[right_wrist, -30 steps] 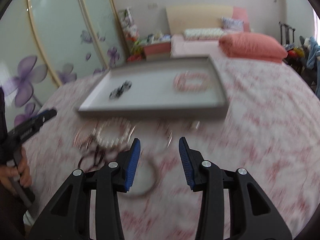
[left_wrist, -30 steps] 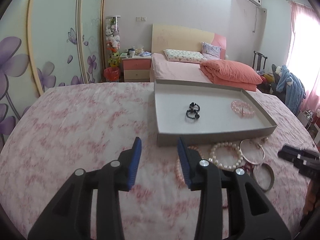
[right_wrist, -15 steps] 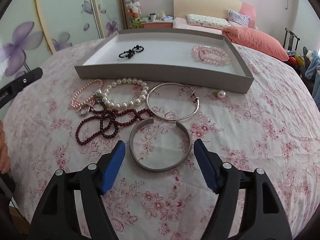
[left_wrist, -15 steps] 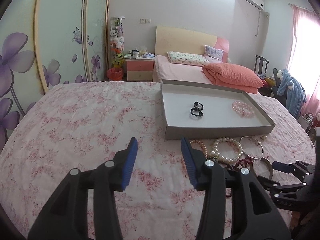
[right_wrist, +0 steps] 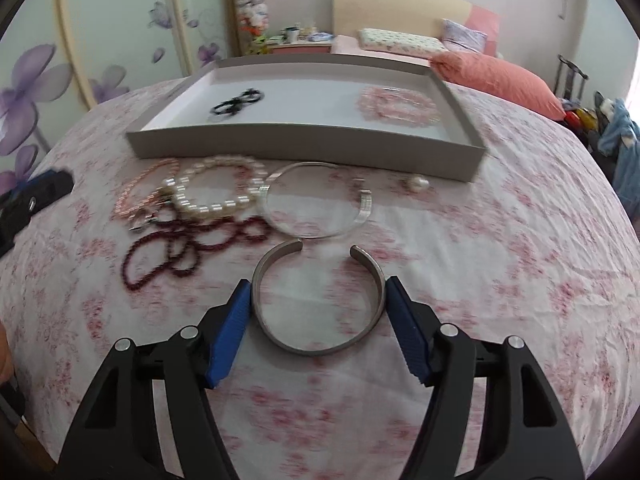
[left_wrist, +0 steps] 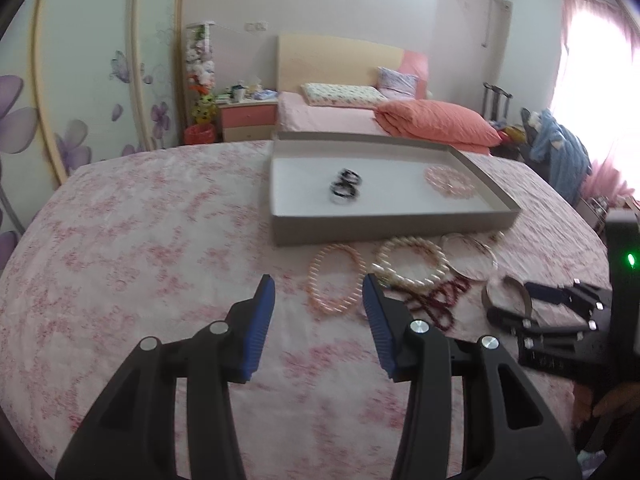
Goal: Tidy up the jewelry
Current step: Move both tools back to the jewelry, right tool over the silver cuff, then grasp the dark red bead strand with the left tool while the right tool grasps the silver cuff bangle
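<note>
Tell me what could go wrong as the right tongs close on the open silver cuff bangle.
The right tongs, closing, straddle the open silver cuff bangle lying flat on the pink floral bedsheet. The pads may pinch fabric, or the springy cuff could flex and pop out. The thin silver hoop bangle and dark red bead strand lie close beyond it; pushing forward could drag them.

The bedspread [right_wrist: 500, 240] is white with a pink floral print, and on it the shallow tray [right_wrist: 304, 146] is grey outside and white inside, holding a black bead bracelet [right_wrist: 236, 103] and a pale pink bead bracelet [right_wrist: 396, 106]. In front of the tray lie a cream-white pearl bracelet [right_wrist: 218, 192], a pink bead strand [left_wrist: 335, 276], a dark red bead strand [right_wrist: 188, 248], a silver bangle [right_wrist: 316, 204] and a grey metal cuff [right_wrist: 316, 300]. Both grippers are black with blue pads [right_wrist: 230, 324].
</note>
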`<action>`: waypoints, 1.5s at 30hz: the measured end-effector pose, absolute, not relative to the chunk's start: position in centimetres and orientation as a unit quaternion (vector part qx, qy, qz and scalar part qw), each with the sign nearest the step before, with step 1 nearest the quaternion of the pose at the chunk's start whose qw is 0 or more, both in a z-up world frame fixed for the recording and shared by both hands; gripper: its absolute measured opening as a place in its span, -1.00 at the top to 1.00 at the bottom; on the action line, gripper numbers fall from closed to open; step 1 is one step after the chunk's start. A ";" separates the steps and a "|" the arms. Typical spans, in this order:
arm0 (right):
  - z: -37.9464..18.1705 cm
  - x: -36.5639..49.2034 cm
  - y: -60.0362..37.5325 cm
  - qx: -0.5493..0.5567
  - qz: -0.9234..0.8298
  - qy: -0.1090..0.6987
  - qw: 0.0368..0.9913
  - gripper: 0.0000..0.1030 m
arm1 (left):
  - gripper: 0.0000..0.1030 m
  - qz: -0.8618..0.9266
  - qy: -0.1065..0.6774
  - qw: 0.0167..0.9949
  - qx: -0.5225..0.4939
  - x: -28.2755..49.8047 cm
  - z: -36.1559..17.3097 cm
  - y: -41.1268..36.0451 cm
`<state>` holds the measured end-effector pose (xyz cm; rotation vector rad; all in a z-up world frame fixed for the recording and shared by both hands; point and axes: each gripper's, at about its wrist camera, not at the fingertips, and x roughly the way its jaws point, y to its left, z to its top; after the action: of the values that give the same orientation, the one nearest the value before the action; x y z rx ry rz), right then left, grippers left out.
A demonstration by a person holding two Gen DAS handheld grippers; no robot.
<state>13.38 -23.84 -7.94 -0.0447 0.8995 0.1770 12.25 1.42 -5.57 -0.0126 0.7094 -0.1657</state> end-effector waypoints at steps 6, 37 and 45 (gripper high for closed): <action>-8.0 13.8 -26.6 0.000 0.058 0.435 0.898 -0.30 | 0.12 -0.149 0.355 0.922 0.026 11.9 -6.1 -3.4; -8.2 12.8 -26.8 -0.015 0.087 0.435 0.896 -0.31 | 0.76 -0.170 0.435 0.882 0.067 13.3 -10.1 -6.0; -8.2 12.7 -26.7 -0.021 0.083 0.434 0.897 -0.32 | 0.39 -0.164 0.429 0.885 0.079 13.3 -10.2 -6.9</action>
<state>12.73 -26.67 -8.23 -0.0438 0.8994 0.1712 13.35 -6.92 -10.23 0.1651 0.8921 -0.3410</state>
